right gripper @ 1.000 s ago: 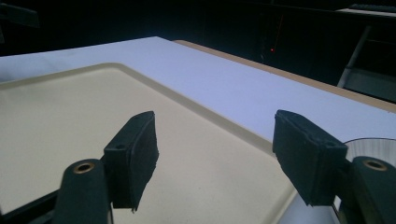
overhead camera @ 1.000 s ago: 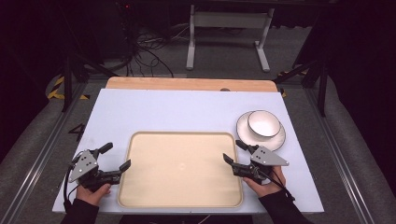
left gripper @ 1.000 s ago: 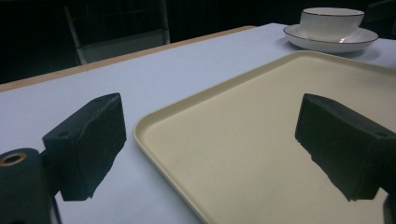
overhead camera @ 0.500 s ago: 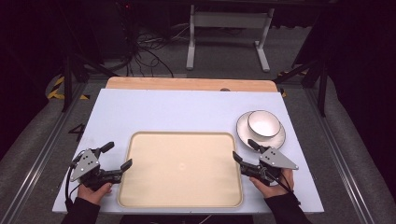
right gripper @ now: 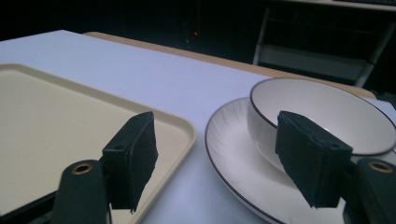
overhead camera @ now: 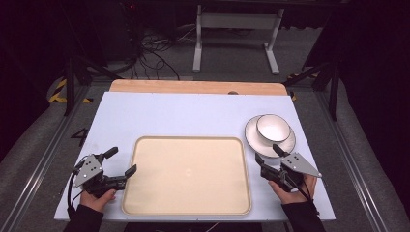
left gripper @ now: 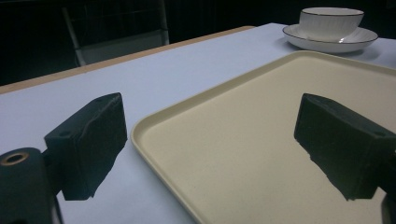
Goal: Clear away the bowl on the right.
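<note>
Both grippers stand with jaws spread wide and nothing between them. The right gripper [overhead camera: 268, 153] hovers just beside the near edge of the white ribbed saucer with a dark rim line [right gripper: 243, 158], pointing at the round white ceramic bowl with a thin dark rim [right gripper: 322, 116] that sits on it. In the right gripper view the bowl's near wall lies between the two black jaws but farther off, so the likely step is a pinch on that wall or rim. To do it well, I would ease forward until one jaw goes inside the bowl and the other outside, keep the jaws level with the rim, and close gently so the glazed wall does not slip or drag the saucer along.

The left gripper [overhead camera: 121, 162] rests at the left edge of the cream rectangular plastic tray with rounded corners [overhead camera: 188, 212], one jaw over the tray and one over the pale blue tabletop [overhead camera: 169, 113]. It could steady the tray, which lies near the saucer but apart from it.
</note>
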